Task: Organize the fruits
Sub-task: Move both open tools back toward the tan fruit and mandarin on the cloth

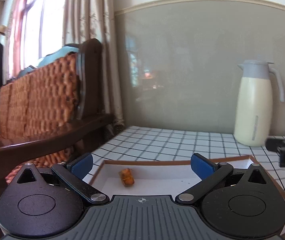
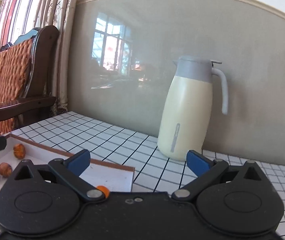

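Left wrist view: the left gripper (image 1: 141,165) is seen spread and empty; an orange fruit piece (image 1: 126,177) lies in the white tray (image 1: 174,163), just below frame centre, long axis running away; the right gripper (image 2: 138,160) is likewise spread.

My left gripper (image 1: 141,167) has its jaws spread wide, blue pads at ten and two o'clock, nothing between them. My right gripper (image 2: 139,163) looks the same, wide and empty, tilted slightly downward, I think.
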Tool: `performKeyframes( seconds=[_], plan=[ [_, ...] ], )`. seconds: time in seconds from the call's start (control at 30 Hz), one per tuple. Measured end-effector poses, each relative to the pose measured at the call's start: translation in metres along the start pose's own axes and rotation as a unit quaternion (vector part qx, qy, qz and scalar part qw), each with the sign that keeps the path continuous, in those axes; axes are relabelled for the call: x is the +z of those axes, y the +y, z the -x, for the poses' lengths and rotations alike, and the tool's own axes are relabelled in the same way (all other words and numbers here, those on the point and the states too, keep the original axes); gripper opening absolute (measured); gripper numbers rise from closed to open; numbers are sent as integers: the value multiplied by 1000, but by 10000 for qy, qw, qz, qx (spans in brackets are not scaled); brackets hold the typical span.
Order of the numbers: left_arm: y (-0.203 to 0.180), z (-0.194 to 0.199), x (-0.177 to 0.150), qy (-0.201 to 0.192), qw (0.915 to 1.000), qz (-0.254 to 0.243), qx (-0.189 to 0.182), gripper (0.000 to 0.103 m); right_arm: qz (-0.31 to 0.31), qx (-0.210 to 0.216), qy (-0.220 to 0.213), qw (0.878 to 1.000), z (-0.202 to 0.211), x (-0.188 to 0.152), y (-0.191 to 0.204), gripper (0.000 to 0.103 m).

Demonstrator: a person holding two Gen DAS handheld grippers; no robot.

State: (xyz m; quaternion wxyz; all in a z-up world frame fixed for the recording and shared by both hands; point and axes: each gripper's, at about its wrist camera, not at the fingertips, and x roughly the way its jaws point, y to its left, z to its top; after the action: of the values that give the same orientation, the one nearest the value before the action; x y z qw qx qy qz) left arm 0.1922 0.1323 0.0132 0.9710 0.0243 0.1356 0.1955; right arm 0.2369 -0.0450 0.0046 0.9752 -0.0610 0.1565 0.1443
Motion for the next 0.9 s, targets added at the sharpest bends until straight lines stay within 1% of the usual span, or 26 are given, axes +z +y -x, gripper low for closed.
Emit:
performKeyframes(
  seconds=[0.03,0.07,0.13,0.27,0.33,0.4,0.47,0.53,0.63,0.73,0.9],
  plan=[
    [-3,3,1,-19,9999,-10,146,103,-32,-7,78,10000,2,1,-2,97],
    [-6,5,2,-24,9998,-34,207,103,-27,-17,129,9999,5,1,-4,97],
    [-10,9,4,67,9998,-85,151,103,27,-8,143,9999,11,2,-7,97],
    [-20,21,7,44,9994,0,-353,103,179,-154,188,9995,21,-3,-15,97],
    [-25,26,9,49,9972,211,-711,103,200,-164,220,9994,26,-7,-23,97],
    [-31,29,9,66,9956,443,-827,103,162,-222,158,9995,33,-9,-31,97],
    [-41,31,9,98,9935,493,-1020,103,55,-229,153,9996,39,-11,-43,97],
    [-56,33,6,101,9920,373,-1198,103,-45,-286,126,9995,46,-14,-56,97],
    [-81,38,3,115,9905,166,-1363,103,-123,-341,157,9992,53,-18,-73,95],
    [-102,44,1,123,9869,141,-1600,103,-171,-447,136,9988,60,-23,-89,93],
    [-133,51,-2,135,9837,-2,-1792,103,-254,-632,160,9976,68,-31,-113,90]
  ],
)
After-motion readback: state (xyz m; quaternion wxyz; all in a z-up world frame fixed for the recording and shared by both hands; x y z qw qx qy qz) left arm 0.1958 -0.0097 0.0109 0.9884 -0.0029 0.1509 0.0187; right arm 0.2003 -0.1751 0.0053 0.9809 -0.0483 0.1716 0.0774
